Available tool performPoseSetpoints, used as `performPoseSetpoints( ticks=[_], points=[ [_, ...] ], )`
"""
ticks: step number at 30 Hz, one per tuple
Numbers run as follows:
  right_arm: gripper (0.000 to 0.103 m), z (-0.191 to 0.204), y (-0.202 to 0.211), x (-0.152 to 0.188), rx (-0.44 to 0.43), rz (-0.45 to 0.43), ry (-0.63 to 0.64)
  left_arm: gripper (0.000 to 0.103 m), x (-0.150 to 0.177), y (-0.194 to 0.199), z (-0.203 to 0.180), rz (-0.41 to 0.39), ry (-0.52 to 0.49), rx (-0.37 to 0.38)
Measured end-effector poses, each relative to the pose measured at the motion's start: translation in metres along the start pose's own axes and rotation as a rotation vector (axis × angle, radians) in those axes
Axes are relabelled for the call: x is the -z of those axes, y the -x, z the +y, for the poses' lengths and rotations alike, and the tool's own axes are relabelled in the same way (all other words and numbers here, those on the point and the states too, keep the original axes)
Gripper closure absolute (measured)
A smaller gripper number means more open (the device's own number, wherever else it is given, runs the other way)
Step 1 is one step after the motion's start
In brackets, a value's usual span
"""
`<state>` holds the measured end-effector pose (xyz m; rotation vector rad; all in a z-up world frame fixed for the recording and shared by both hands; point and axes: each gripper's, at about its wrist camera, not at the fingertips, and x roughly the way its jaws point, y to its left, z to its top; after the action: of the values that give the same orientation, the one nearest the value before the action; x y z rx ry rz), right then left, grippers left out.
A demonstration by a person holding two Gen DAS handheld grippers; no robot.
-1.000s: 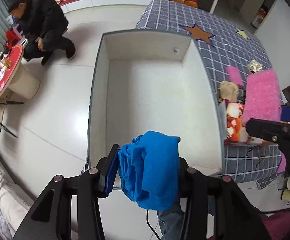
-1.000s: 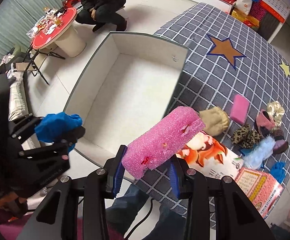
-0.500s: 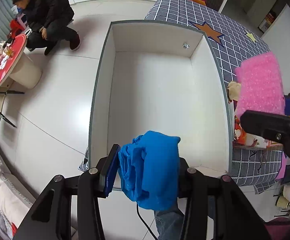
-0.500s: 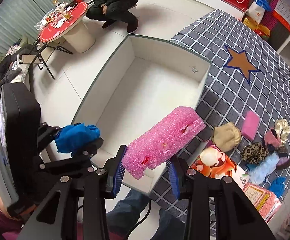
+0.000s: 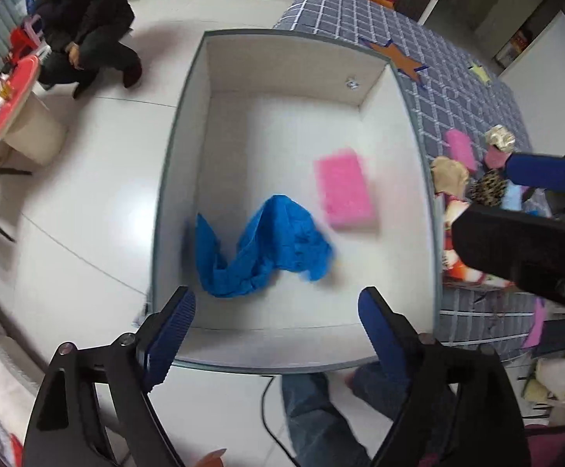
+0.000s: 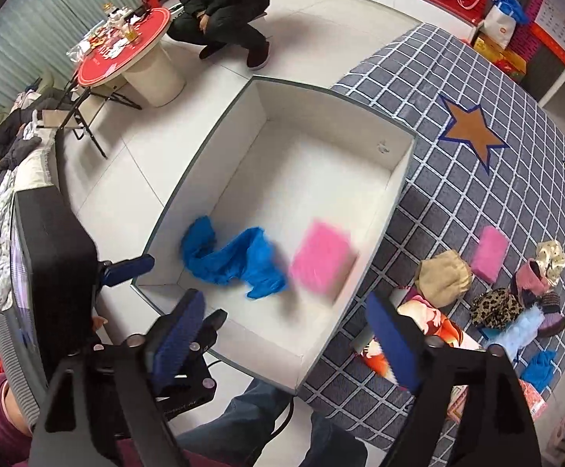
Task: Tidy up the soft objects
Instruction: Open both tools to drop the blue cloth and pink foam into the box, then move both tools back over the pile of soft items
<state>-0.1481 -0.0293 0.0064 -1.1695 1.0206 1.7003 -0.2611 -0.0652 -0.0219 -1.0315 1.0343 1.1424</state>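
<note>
The right gripper [image 6: 286, 334] hangs over the near end of the white box [image 6: 397, 190], jaws opening with nothing between them. Inside the box lie a blue cloth [image 6: 235, 262] and, blurred, a pink sponge [image 6: 323, 257] — the cloth toward the box's left wall, the sponge toward its right.

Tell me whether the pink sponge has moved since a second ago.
Yes. The pink sponge has left the right claw, whose jaws are opening, and dropped into the white box, beside the blue cloth. It is blurred, perhaps not settled.
</note>
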Motion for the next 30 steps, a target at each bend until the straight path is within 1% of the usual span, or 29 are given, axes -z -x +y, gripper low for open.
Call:
performPoseSetpoints(
  ticks=[1, 2, 3, 4, 5, 7, 9, 12, 14, 17, 19, 21, 23, 25, 30],
  points=[
    [0.004, -0.002, 0.0, 0.0, 0.001, 0.007, -0.011, 0.012, 0.0, 0.002, 0.001, -0.007, 0.011, 0.029],
    [0.001, -0.005, 0.0, 0.001, 0.004, 0.018, -0.031, 0.011, 0.0, 0.004, 0.003, -0.013, 0.023, 0.06],
    [0.001, -0.008, 0.001, 0.002, 0.007, 0.025, -0.051, 0.011, -0.001, 0.007, 0.004, -0.023, 0.035, 0.095],
    [0.001, -0.011, 0.002, 0.004, 0.013, 0.035, -0.07, 0.008, -0.002, 0.01, 0.006, -0.036, 0.046, 0.125],
    [0.001, -0.015, 0.003, 0.005, 0.016, 0.043, -0.088, 0.0, -0.003, 0.014, 0.008, -0.049, 0.056, 0.158],
    [0.001, -0.024, 0.008, 0.01, 0.015, 0.045, -0.13, 0.0, -0.005, 0.021, 0.011, -0.075, 0.075, 0.237],
    [0.001, -0.033, 0.013, 0.016, 0.008, 0.048, -0.169, 0.0, -0.009, 0.027, 0.011, -0.102, 0.087, 0.29],
    [0.001, -0.041, 0.018, 0.023, -0.02, 0.053, -0.224, 0.0, -0.01, 0.032, -0.001, -0.118, 0.047, 0.31],
    [0.001, -0.044, 0.022, 0.03, -0.022, 0.047, -0.235, 0.0, -0.011, 0.033, -0.006, -0.095, 0.013, 0.29],
    [0.001, -0.049, 0.027, 0.043, -0.027, 0.039, -0.256, 0.0, -0.009, 0.036, -0.018, -0.069, -0.052, 0.225],
    [0.001, -0.053, 0.027, 0.052, -0.028, 0.044, -0.289, 0.0, -0.008, 0.036, -0.027, -0.045, -0.101, 0.145],
    [0.001, -0.056, 0.025, 0.063, -0.012, 0.058, -0.327, 0.0, -0.007, 0.034, -0.035, -0.033, -0.145, 0.068],
    [0.001, -0.058, 0.024, 0.069, -0.021, 0.066, -0.344, 0.0, -0.007, 0.036, -0.039, -0.037, -0.166, 0.053],
    [0.001, -0.061, 0.028, 0.07, -0.017, 0.048, -0.359, 0.0, -0.007, 0.039, -0.042, -0.043, -0.183, 0.054],
    [0.001, -0.068, 0.048, 0.078, 0.034, -0.03, -0.386, 0.0, -0.011, 0.037, -0.059, -0.03, -0.236, 0.05]
  ],
)
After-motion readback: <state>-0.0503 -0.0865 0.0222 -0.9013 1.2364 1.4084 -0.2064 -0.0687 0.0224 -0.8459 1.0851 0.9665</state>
